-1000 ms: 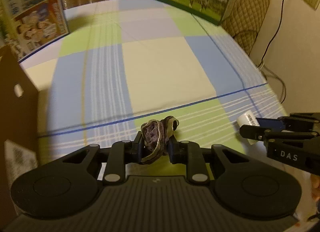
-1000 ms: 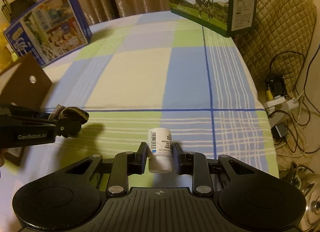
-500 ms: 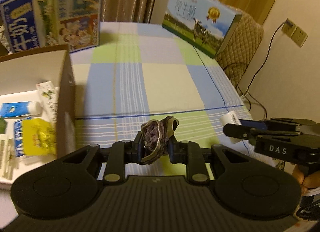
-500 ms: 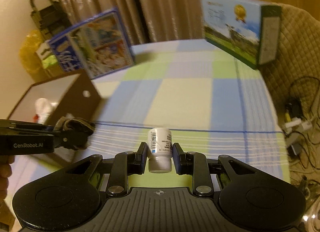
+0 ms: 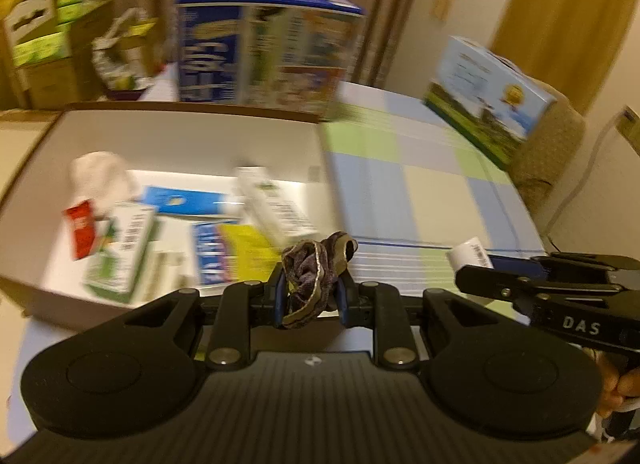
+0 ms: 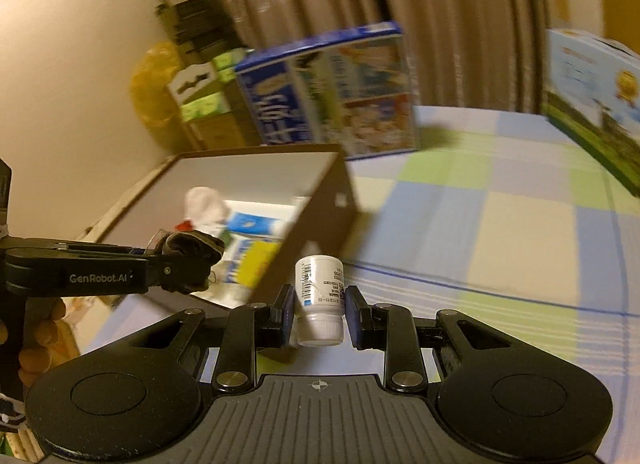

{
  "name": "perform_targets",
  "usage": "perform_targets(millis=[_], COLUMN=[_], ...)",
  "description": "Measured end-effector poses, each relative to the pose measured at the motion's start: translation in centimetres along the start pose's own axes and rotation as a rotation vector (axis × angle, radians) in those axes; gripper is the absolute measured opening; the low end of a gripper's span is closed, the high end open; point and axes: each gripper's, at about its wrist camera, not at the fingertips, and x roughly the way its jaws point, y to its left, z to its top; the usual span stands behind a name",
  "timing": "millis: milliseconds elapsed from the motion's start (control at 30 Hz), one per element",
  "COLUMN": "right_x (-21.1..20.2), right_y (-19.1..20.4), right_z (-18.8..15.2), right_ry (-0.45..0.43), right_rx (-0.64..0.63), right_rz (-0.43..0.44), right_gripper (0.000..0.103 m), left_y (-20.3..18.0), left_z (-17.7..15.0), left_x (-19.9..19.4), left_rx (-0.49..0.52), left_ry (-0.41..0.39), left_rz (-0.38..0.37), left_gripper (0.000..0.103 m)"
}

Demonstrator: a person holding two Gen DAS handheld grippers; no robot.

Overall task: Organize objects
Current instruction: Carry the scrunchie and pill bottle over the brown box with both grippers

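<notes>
Landmark: open cardboard box (image 5: 320, 136), brown outside, white inside, on checked tablecloth (image 5: 432, 192); already holding blurred cartons and tubes.

Left gripper (image 5: 311, 296): clenched on crumpled dark fabric scrunchie (image 5: 314, 268). Held above the box's near right corner, at the rim; box interior ahead and to the left. Nearer of the two to the box.

Right gripper (image 6: 319, 310): clamped on small white pill bottle (image 6: 320, 296). Bottle upright between the jaws, cap toward the camera, long axis roughly vertical in right wrist view. Held outside the box, beside its right wall; box opening ahead and to the left.

Judged next: short leftward carry over the wall for the scrunchie; longer one, clearing the right wall, for the bottle. Risk: bottle base clipping the rim.
</notes>
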Motion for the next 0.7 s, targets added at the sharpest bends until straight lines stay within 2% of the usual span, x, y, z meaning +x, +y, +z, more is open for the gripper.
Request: perform_targets(millis=[300,700], right_x=[4.4,9.3], right_y=[5.9,10.4], right_z=[1.4,3.1], right_ry=[0.011,0.02], right_rx=[-0.066,-0.116], right_rz=[0.062,0.063], right_gripper=[0.024,0.024], left_y=[7.6,15.9], left_z=[0.3,1.8], left_x=[-2.5,-1.9], left_rx=[-0.068,-0.125], left_ry=[-0.036,-0.026], left_rz=[0.088,0.195], left_gripper=[0.02,0.022])
